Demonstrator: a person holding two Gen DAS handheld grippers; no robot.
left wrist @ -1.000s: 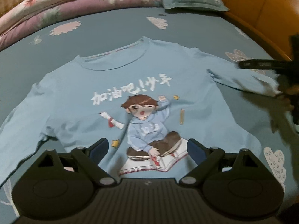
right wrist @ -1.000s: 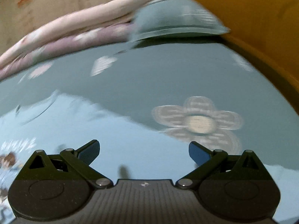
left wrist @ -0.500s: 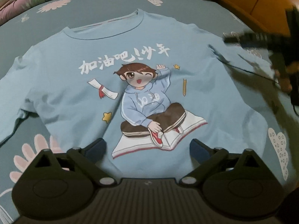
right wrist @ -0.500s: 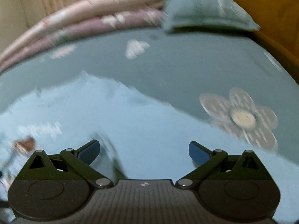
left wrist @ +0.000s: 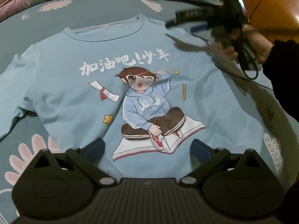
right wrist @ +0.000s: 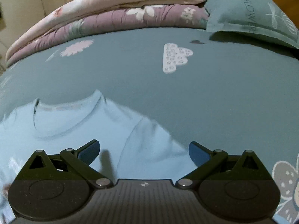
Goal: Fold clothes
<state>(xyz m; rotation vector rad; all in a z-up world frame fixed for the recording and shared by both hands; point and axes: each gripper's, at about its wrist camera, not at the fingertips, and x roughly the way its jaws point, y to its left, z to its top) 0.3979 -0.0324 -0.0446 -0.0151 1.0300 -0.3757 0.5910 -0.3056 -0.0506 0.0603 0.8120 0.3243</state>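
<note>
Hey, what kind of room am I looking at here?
Most likely a bedroom. A light blue sweatshirt lies spread flat on a bed sheet printed with flowers and clouds, with folded quilts and a pillow stacked at the far end.

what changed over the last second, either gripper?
The right gripper swung across from the bare sheet's flower print to over the shirt's shoulder, beside the collar. The left gripper dipped toward the hem. Neither took hold of anything; both remain open. The shirt stayed flat, face up on the bed sheet.
</note>
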